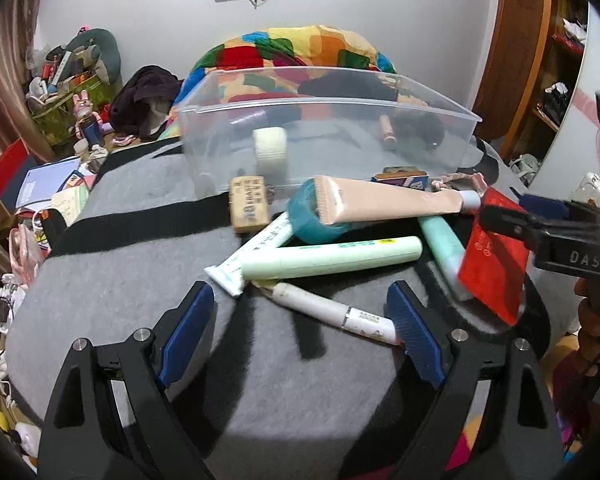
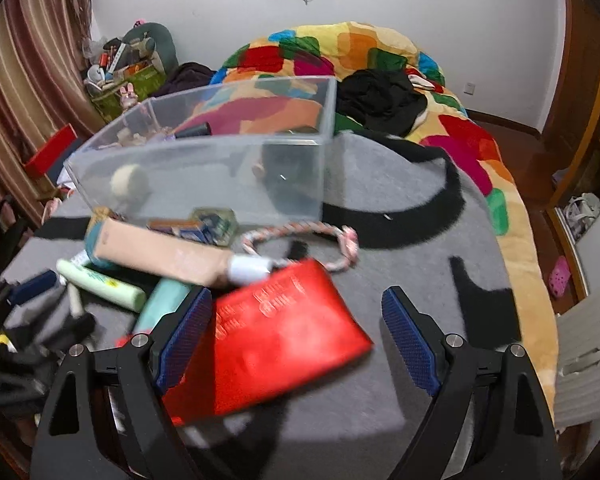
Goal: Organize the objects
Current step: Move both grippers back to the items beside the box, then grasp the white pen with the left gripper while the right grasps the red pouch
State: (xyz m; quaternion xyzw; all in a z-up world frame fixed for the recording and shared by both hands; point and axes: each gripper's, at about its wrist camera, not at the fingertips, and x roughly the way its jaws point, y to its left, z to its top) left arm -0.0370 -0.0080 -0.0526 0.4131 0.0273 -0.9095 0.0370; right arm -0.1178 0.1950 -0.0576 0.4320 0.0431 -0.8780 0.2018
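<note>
Left wrist view has the left tongs [image 1: 300, 320] spread wide and empty over the grey blanket [image 1: 120, 288], the white pen [image 1: 332, 312] lying between their tips, with the clear bin [image 1: 324, 140] at twelve o'clock beyond the heap of tubes. Right tongs [image 2: 298, 330] are likewise spread, pinching nothing, with the red pouch [image 2: 276, 340] between the pads. Each should probably centre on its item before closing, then lift clear of neighbouring tubes toward the bin.

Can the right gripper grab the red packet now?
Probably yes. The right gripper is open, and the red packet lies on top of the pile right between its fingers, with nothing covering it. Only its far corner touches the pink tube.
</note>
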